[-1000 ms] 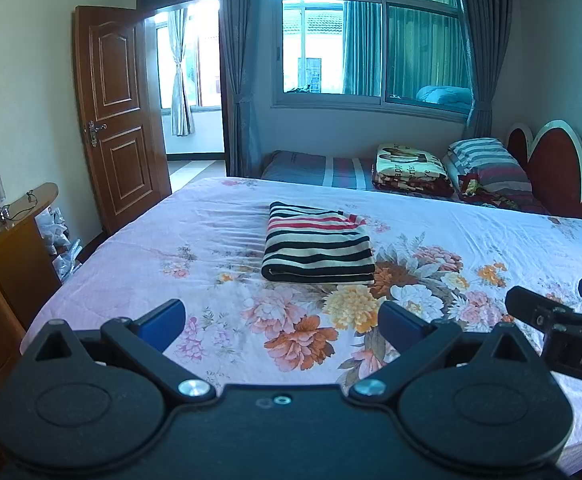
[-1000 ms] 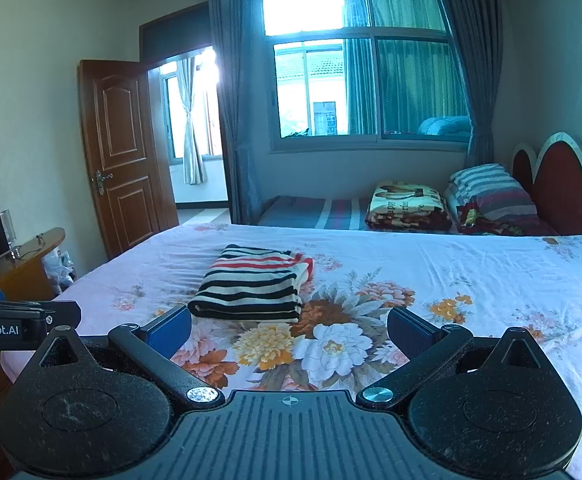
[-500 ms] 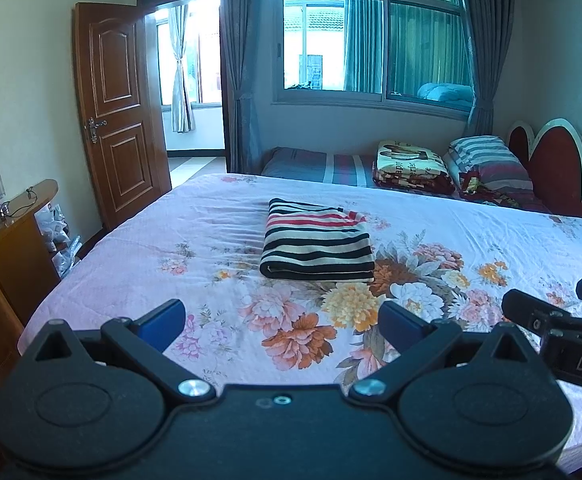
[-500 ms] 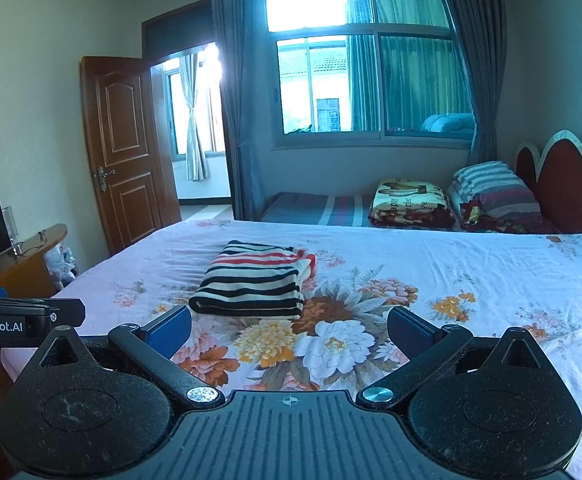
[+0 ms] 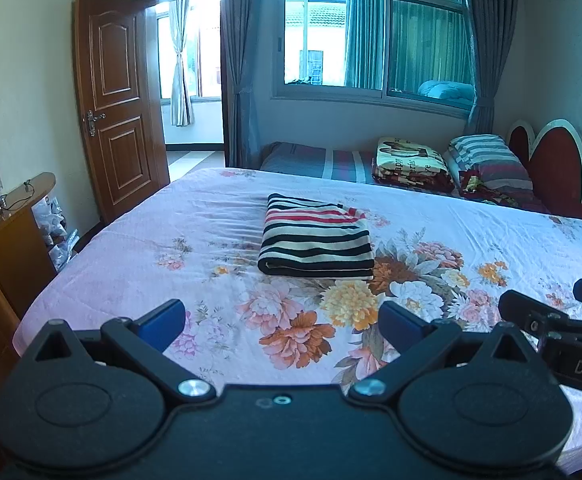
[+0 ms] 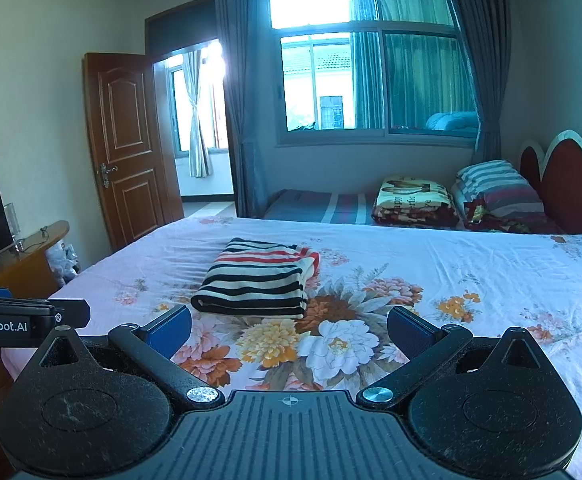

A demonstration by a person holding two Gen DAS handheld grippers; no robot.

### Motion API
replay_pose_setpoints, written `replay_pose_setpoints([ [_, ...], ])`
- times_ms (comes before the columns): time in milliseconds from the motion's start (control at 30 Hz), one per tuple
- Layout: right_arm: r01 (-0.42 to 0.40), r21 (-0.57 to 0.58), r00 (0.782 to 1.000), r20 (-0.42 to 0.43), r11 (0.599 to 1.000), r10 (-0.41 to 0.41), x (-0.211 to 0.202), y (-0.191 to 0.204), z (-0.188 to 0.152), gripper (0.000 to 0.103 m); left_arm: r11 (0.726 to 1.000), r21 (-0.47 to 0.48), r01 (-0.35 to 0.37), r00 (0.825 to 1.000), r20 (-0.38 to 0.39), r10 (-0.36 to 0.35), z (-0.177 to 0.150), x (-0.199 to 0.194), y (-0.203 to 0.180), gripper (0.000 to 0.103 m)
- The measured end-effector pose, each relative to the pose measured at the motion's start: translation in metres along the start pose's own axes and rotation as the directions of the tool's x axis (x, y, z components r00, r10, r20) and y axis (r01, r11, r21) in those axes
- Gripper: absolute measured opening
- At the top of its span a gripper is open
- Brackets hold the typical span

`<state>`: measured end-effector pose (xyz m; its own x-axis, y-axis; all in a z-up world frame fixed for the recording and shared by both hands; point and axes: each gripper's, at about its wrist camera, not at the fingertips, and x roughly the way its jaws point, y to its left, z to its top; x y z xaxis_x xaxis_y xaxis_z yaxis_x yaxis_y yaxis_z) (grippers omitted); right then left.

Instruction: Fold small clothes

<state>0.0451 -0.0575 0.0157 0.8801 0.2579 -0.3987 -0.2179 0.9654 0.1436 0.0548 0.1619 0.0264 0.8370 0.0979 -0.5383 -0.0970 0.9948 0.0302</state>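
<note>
A black, cream and red striped garment (image 5: 317,238) (image 6: 257,280) lies folded into a neat rectangle on the pink floral bedsheet (image 5: 171,248) (image 6: 471,272). My left gripper (image 5: 279,322) is open, held back from the garment near the bed's front edge, nothing between its blue pads. My right gripper (image 6: 289,330) is also open and empty, just short of the garment's near edge. The right gripper's side shows at the right of the left wrist view, and the left gripper's side at the left of the right wrist view.
A wooden TV cabinet (image 5: 7,240) with a screen stands left of the bed. An open brown door (image 5: 119,104) is behind it. Folded blankets and pillows (image 5: 451,164) lie by the red headboard (image 5: 551,168). A curtained window (image 6: 371,80) fills the far wall.
Both grippers have drawn slightly back and up from the folded garment, staying open. The garment has not moved.
</note>
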Motion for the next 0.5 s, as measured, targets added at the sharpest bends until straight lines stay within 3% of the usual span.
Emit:
replay_pose_setpoints([
  [267, -0.002, -0.003, 1.000, -0.011, 1.000, 0.002, 0.010, 0.000, 0.000, 0.103, 1.000, -0.004, -0.001, 1.000, -0.011, 0.001, 0.001, 0.013, 0.000, 0.102],
  [367, 0.001, 0.001, 1.000, -0.017, 1.000, -0.001, 0.015, -0.001, 0.000, 0.103, 1.000, 0.015, -0.001, 1.000, 0.023, 0.001, 0.000, 0.017, -0.001, 0.096],
  [500, 0.015, 0.006, 0.999, -0.043, 1.000, -0.015, 0.029, -0.004, -0.004, 0.103, 1.000, 0.024, -0.007, 1.000, 0.004, 0.007, -0.002, 0.032, -0.001, 0.096],
])
